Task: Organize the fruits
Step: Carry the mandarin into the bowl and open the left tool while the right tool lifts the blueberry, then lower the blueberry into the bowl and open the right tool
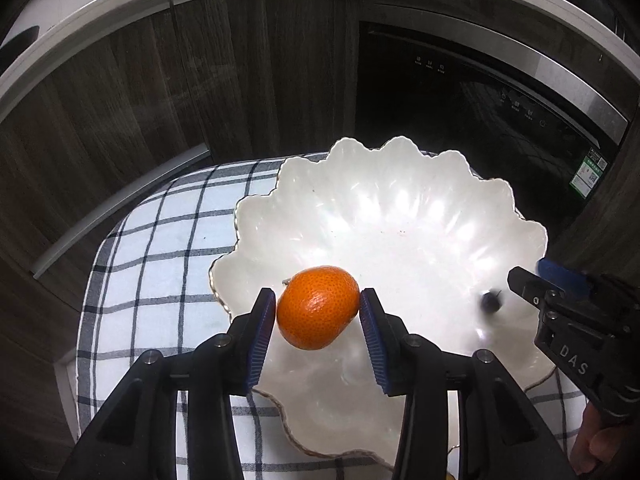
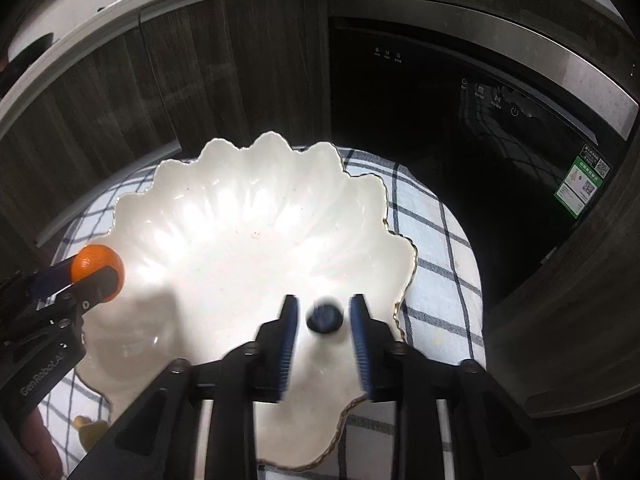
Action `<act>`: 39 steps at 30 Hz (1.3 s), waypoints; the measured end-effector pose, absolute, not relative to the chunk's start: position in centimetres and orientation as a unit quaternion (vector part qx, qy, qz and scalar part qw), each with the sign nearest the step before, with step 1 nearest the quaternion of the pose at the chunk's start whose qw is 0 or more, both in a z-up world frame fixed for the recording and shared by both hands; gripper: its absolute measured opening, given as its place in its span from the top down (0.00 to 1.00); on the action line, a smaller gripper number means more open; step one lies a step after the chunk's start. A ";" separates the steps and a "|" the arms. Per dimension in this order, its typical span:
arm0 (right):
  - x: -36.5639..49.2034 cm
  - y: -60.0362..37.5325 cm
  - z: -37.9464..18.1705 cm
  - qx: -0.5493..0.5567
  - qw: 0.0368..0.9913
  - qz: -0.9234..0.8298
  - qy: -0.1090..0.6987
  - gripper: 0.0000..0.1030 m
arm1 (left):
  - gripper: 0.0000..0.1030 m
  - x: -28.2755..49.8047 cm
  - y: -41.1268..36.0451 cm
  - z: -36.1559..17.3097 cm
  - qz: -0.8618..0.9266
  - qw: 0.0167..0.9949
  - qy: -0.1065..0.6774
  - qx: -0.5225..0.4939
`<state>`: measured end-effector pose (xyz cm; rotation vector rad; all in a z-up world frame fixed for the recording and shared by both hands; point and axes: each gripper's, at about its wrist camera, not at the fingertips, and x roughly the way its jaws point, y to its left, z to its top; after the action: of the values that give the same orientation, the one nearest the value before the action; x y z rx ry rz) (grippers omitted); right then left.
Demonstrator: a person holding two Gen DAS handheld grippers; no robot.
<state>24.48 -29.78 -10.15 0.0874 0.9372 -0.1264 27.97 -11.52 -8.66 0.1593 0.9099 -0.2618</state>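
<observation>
A white scalloped bowl with a gold rim sits on a checked cloth. My left gripper holds an orange mandarin between its blue pads, just above the bowl's left side. In the right wrist view the mandarin shows at the bowl's left edge. My right gripper is open over the bowl's right side, with a small dark blueberry blurred between its fingers, not touching the pads. The blueberry also shows in the left wrist view beside the right gripper's fingertips.
Dark wood cabinet doors and a black glass appliance front stand behind the table under a white counter edge. A yellow fruit lies on the cloth at the lower left of the right wrist view.
</observation>
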 end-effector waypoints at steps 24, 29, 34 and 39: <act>21.0 -27.8 -5.2 0.041 0.908 -0.082 0.408 0.34 | 0.30 24.4 -8.6 -3.5 -0.104 0.910 0.396 0.063; 20.0 -26.9 -4.3 0.038 0.912 -0.077 0.400 0.34 | 0.30 23.1 -7.6 -2.5 -0.097 0.914 0.390 0.059; 19.1 -26.2 -3.5 0.036 0.916 -0.072 0.393 0.34 | 0.30 22.1 -6.8 -1.8 -0.094 0.916 0.385 0.056; 18.2 -25.6 -2.9 0.033 0.919 -0.070 0.387 0.34 | 0.30 21.1 -6.2 -1.3 -0.092 0.918 0.383 0.052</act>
<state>18.22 -25.64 -2.90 0.0688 0.7961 -0.1439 21.13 -6.17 -1.31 0.1068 0.7869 -0.1889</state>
